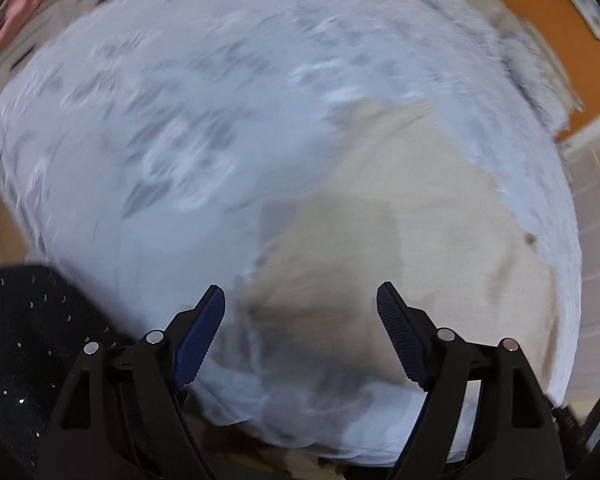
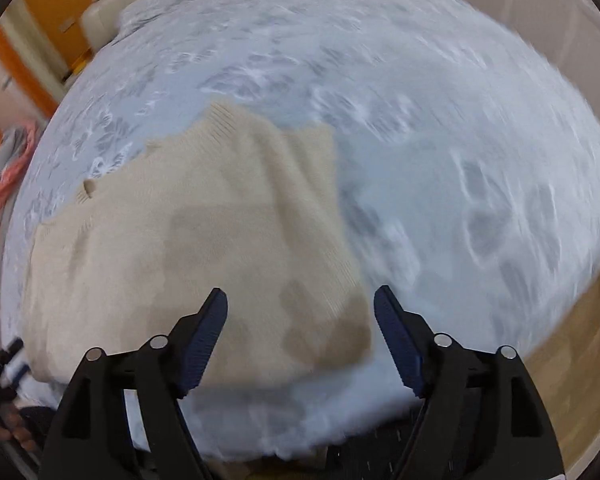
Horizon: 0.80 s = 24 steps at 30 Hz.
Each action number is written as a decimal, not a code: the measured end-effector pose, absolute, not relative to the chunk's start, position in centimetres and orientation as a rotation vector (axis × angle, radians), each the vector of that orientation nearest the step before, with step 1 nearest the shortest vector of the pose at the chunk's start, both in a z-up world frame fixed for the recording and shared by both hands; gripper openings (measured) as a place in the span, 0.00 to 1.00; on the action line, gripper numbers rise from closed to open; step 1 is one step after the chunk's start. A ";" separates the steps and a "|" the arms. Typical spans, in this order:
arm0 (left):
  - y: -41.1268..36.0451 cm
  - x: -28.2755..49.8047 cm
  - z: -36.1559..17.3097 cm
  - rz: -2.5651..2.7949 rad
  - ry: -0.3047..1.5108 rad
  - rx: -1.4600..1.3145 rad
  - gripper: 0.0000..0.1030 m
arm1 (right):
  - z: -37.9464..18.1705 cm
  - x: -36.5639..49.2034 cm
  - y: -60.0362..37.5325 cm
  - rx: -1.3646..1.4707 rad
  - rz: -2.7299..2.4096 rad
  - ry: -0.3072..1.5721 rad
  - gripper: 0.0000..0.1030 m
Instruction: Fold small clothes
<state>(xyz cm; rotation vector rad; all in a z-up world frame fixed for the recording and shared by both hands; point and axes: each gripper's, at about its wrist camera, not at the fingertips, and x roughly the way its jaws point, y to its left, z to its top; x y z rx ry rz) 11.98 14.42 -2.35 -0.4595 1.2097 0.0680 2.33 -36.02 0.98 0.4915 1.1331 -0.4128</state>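
Lying flat on a pale blue bedspread [image 2: 440,160] with a grey and white floral print, a cream knit sweater [image 2: 204,240] shows a ribbed hem and a folded-over part at its far end. In the right wrist view it sits toward the spread's left side, its near right corner between the fingers of the right gripper [image 2: 300,320]. That gripper hovers above with its jaws spread wide and nothing clamped between the blue ribbed pads [image 2: 204,340]. The left gripper [image 1: 300,320] also stands wide open and empty, over the sweater's [image 1: 400,220] near left edge where cream knit meets bedspread [image 1: 160,120]. A pink cloth [image 1: 32,4] lies at the spread's far left corner. Both views are blurred, so finer detail cannot be told.
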 end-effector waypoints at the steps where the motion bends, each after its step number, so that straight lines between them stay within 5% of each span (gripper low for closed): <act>1: 14.7 12.0 -3.0 0.057 1.233 -0.508 0.74 | 0.3 1.7 -36.2 0.528 -0.426 1.161 0.73; 8: 13.1 15.4 -5.4 -0.013 1.269 -0.678 0.92 | -4.1 2.0 -36.7 0.798 -0.358 1.188 0.76; 10: 12.6 15.7 -5.1 0.007 1.273 -0.681 0.82 | -4.3 2.8 -37.3 0.845 -0.388 1.177 0.76; 11: 12.4 15.7 -4.7 -0.006 1.274 -0.683 0.54 | -4.4 3.2 -37.6 0.871 -0.394 1.165 0.76; 12: 12.3 15.8 -4.3 -0.043 1.288 -0.687 0.32 | -4.3 3.4 -37.8 0.882 -0.391 1.155 0.65; 13: 12.6 15.8 -3.8 -0.073 1.285 -0.712 0.31 | -4.1 3.7 -37.8 0.886 -0.378 1.141 0.35; 20: 15.6 12.4 3.8 -0.212 1.204 -0.705 0.23 | 5.0 3.7 -35.4 0.812 -0.199 0.984 0.24; 24: 17.2 9.0 3.4 -0.163 1.239 -0.612 0.24 | 6.8 0.1 -34.2 0.754 -0.174 1.001 0.24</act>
